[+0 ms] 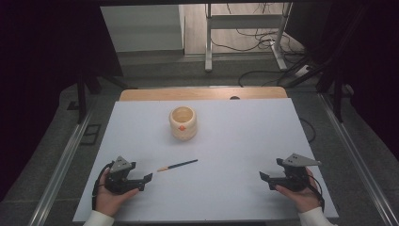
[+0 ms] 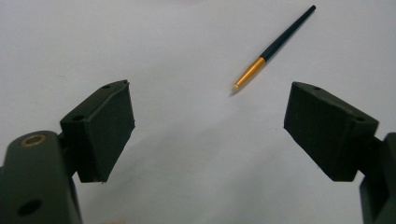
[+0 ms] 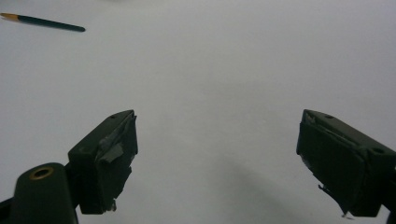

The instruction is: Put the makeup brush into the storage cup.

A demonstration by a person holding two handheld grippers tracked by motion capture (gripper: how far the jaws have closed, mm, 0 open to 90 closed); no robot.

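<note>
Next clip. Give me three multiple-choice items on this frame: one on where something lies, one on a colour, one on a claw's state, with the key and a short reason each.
1. Where does the paintbrush lie?
A. Inside the wooden cup
B. Flat on the white table, nearer the left claw
C. Between the right claw's jaws

2. What colour is the band between the brush's dark handle and its tip?
A. Gold
B. Red
C. White

3. How does the left claw stand?
A. Shut on the brush
B. Shut on nothing
C. Open, holding nothing

Key: 1 B, the high view shows it on the table in front of the wooden cup, close to the left claw. 2 A, the left gripper view shows a gold band. 3 C, its jaws stand wide apart with bare table between.
</note>
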